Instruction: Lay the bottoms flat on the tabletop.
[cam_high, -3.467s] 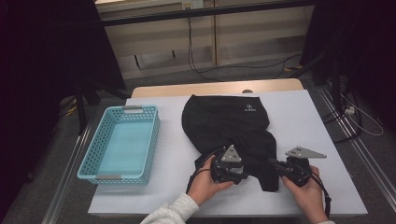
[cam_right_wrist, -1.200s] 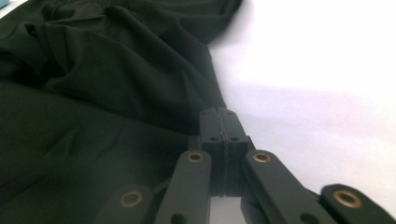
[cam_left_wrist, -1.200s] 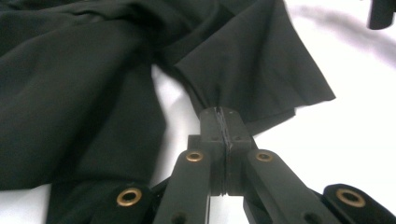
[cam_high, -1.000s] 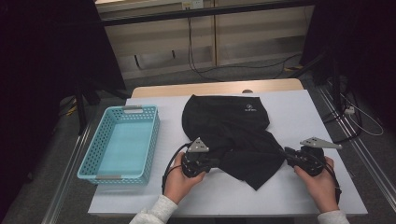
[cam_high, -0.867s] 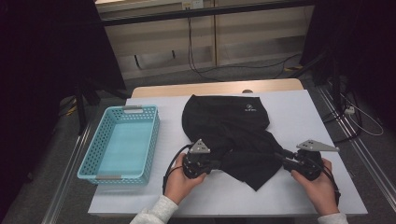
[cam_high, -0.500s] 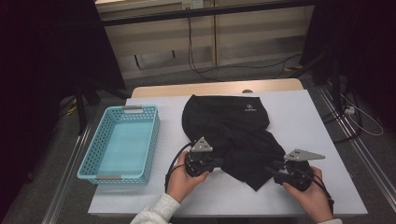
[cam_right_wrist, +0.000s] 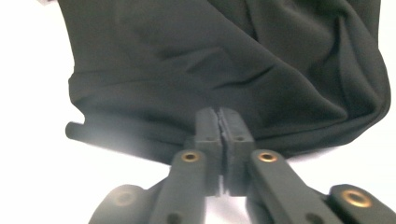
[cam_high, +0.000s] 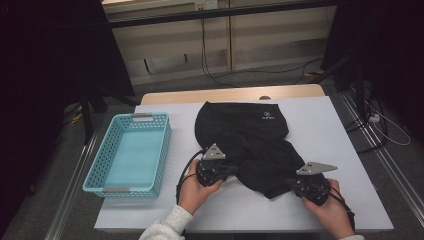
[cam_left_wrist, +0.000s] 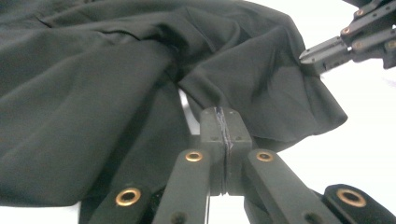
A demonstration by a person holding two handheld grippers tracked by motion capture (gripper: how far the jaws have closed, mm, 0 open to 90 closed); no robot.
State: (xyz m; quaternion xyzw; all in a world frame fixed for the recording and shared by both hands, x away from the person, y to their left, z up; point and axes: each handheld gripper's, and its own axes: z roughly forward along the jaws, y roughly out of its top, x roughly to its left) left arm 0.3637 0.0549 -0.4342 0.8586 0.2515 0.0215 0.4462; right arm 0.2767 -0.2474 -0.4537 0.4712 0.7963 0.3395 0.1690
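A black garment (cam_high: 250,135) lies crumpled on the white table (cam_high: 325,130), a small logo near its far edge. At the garment's near left side, my left gripper (cam_high: 231,171) is shut on a fold of the cloth (cam_left_wrist: 93,70); in the left gripper view the left gripper (cam_left_wrist: 223,114) has its jaws pressed together with cloth at the tips. My right gripper (cam_high: 291,183) sits at the garment's near right corner. Its jaws have just been closing, and in the right gripper view the right gripper (cam_right_wrist: 219,114) pinches the garment's (cam_right_wrist: 233,56) hem. The right gripper (cam_left_wrist: 308,55) also appears at the cloth's edge in the left gripper view.
A light blue plastic basket (cam_high: 162,150) stands on the table's left part, nothing in it. White table surface lies to the right of the garment and along the near edge. Cables run over the floor behind the table and to its right.
The right gripper came in from the right to the garment's near right corner and its jaws went shut on the hem. The left gripper shifted left early on, then stayed put.
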